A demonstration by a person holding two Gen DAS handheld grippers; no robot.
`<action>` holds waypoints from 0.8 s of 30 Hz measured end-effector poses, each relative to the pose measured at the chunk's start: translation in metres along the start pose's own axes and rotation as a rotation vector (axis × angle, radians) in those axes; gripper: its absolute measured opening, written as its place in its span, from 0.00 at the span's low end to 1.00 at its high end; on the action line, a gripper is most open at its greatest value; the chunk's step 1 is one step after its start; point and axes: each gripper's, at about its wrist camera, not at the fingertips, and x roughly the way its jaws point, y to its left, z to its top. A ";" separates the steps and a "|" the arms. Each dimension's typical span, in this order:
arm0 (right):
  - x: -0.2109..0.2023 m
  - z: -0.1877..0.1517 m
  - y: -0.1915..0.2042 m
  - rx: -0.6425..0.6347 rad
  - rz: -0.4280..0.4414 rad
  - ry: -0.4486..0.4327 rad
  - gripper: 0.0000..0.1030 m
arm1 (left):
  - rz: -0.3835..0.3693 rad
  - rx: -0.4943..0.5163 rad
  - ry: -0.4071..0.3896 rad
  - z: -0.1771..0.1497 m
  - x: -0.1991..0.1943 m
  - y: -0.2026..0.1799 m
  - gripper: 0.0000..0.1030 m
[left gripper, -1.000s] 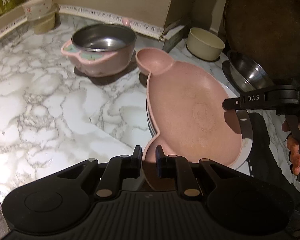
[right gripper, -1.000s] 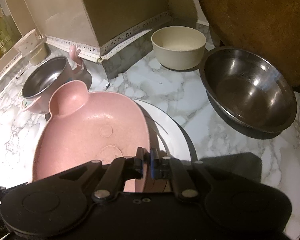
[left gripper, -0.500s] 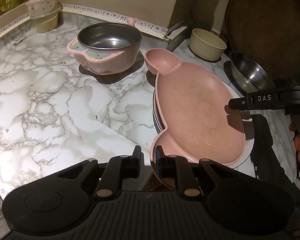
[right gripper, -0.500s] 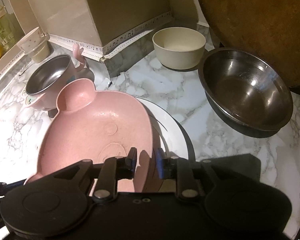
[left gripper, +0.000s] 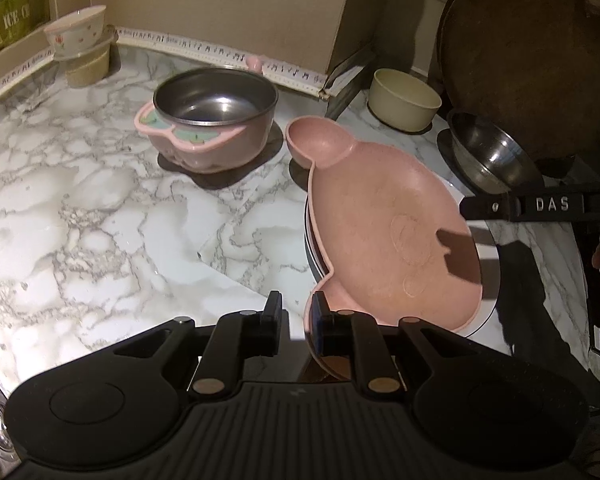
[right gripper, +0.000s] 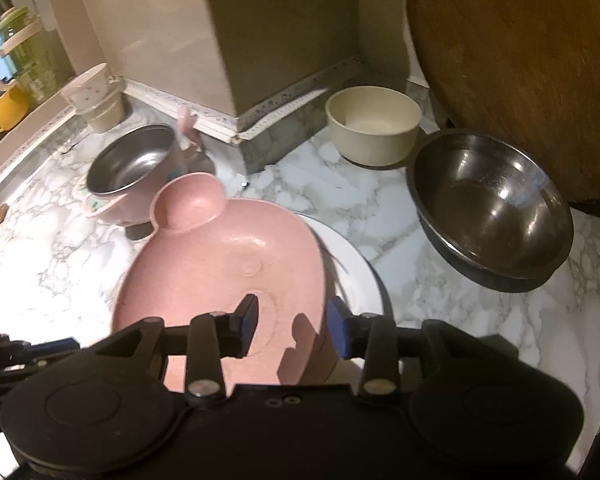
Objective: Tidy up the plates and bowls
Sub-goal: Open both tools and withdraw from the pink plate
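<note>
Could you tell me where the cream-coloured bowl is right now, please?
The cream bowl stands on the marble counter at the back, near the wall corner, just behind and left of the large steel bowl in the right wrist view.

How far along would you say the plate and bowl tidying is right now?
Done: the pink plate sits on the white plate. In hand: the right claw has just been opening, jaws apart astride the plate's rim; the left claw is closed at its near ear, grip unclear. Left: the steel bowl, cream bowl and pink-cased bowl stand apart, unstacked.
</note>
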 end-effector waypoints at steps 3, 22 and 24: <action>-0.007 -0.003 0.011 -0.029 0.007 -0.012 0.43 | 0.005 0.016 -0.031 0.004 -0.008 0.001 0.14; -0.064 -0.013 0.042 -0.038 -0.022 -0.124 0.63 | -0.053 0.135 -0.175 0.027 -0.042 -0.005 0.63; -0.068 -0.015 0.041 -0.024 -0.035 -0.132 0.68 | -0.064 0.154 -0.179 0.032 -0.043 -0.007 0.65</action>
